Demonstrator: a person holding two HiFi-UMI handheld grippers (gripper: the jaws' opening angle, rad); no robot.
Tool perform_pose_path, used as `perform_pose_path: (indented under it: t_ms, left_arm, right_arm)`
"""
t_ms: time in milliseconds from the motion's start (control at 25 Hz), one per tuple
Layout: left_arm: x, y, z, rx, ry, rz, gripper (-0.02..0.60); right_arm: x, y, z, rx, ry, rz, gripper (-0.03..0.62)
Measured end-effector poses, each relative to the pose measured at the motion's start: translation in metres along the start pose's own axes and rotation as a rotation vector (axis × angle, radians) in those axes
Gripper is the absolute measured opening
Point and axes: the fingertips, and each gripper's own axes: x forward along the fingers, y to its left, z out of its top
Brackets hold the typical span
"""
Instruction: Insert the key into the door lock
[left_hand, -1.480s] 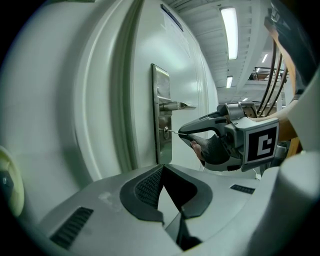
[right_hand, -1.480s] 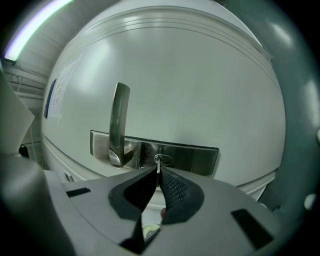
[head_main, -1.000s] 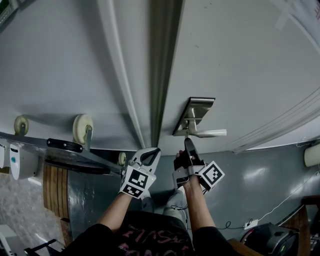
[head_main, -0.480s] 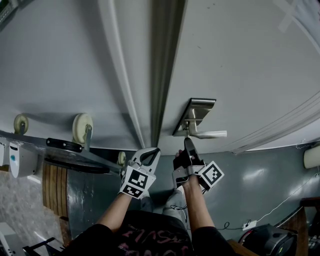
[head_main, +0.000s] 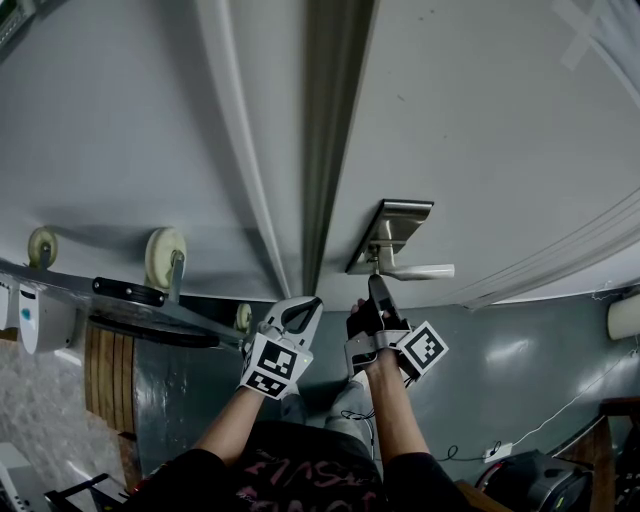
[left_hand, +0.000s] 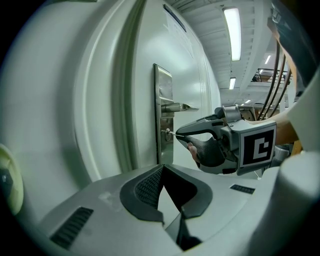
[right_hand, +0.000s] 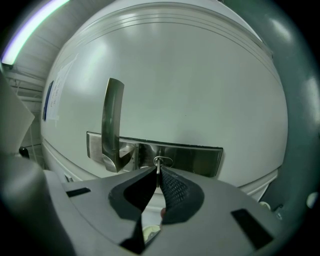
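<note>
The right gripper (right_hand: 157, 173) pinched the key (right_hand: 158, 168) in its fingers, aligned for the lock (right_hand: 166, 161); the left gripper (left_hand: 162, 170) hung closed, empty.

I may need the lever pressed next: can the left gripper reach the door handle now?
Probably yes. The left gripper hangs empty beside the right gripper, whose key is at the lock; the door handle just above looks unobstructed.

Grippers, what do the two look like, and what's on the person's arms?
Left gripper: pale grey shell. Right gripper: grey shell, darker jaws. Both have black textured pads and a cube with black-and-white square markers. Arms are bare below short dark sleeves.
</note>
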Motion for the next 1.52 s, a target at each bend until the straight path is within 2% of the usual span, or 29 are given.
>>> perform_pose_path:
  t_ms: [880,1160,1360,1520]
  left_arm:
    - [0.006,0.001,-0.007,-0.002,0.023,-0.004,0.012]
    - [0.006,0.003,-0.005,-0.007,0.022,0.006,0.012]
    - [0.006,0.001,-0.003,-0.013,0.017,0.005,0.012]
    - [0.006,-0.002,0.002,-0.008,-0.001,0.001,0.012]
  right_arm:
    - [0.009,0.001,0.002,-0.003,0.025,0.012,0.078]
    - [0.008,0.004,0.002,-0.061,0.04,0.023,0.08]
    - [0.002,0.009,0.0,-0.123,0.063,0.033,0.136]
    - [-0.01,0.005,0.001,-0.182,0.068,0.006,0.149]
